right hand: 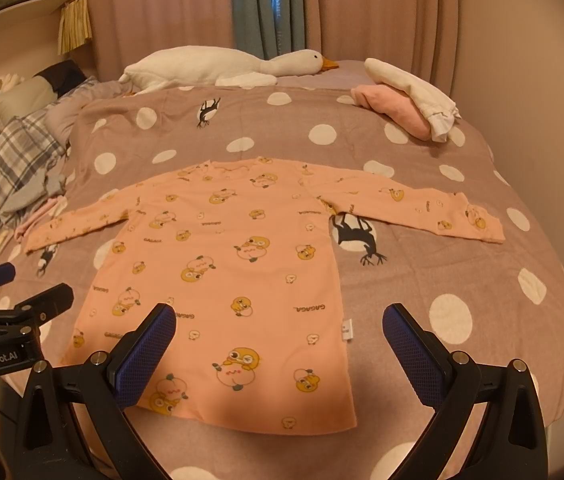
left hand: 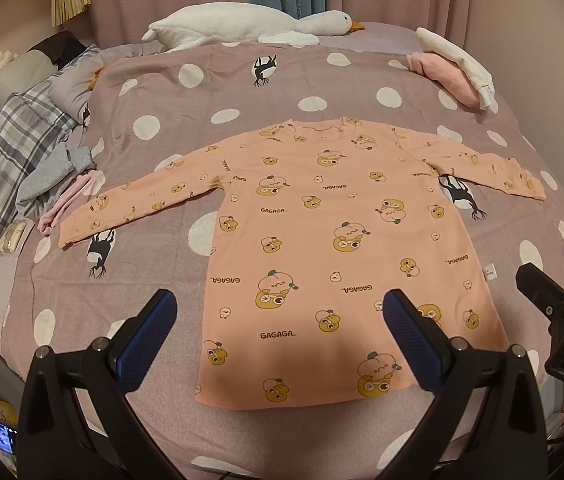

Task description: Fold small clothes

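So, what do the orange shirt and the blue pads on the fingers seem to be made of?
The orange shirt looks like soft, matte knit cotton: it lies limp and flat with small wrinkles, though the fibre is uncertain. The blue pads seem to be rubber or plastic with a grippy finish, judging by their fine diamond-grid texture.

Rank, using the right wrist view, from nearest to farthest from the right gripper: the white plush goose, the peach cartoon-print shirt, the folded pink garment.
1. Peach cartoon-print shirt: directly below the right gripper.
2. Folded pink garment: far right.
3. White plush goose: along the far edge.
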A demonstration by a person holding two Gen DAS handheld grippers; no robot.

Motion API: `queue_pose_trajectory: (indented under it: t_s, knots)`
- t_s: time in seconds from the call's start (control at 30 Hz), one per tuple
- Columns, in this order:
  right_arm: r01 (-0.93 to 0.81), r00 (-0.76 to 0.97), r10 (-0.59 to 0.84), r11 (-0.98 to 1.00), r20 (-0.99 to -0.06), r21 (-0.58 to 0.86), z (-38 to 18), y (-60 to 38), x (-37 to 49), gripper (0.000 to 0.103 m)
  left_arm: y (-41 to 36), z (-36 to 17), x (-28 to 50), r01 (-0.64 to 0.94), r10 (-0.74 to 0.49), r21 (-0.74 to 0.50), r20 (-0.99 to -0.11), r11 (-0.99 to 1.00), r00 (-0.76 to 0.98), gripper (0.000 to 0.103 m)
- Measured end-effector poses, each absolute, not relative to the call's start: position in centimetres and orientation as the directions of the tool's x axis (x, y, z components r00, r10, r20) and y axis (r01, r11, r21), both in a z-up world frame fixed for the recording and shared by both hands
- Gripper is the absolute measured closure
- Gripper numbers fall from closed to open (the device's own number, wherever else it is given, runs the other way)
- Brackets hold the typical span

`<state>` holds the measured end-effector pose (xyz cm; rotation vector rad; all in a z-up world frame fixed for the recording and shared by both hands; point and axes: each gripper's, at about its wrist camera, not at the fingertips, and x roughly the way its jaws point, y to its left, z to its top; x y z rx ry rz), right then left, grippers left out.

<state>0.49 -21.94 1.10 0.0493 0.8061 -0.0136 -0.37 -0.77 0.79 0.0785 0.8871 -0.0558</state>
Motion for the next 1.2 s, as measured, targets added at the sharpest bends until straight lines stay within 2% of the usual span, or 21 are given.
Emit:
queue_pose_trajectory:
  t_s: [1.2]
  knots:
    - [0.033,0.688,0.007,0.999,-0.726,0.041,0.71,-21.79,0.53,0.001,-0.23,-0.10,-0.14,0.091,-0.014,0.053,-0.787,0.994,0.616,0.000]
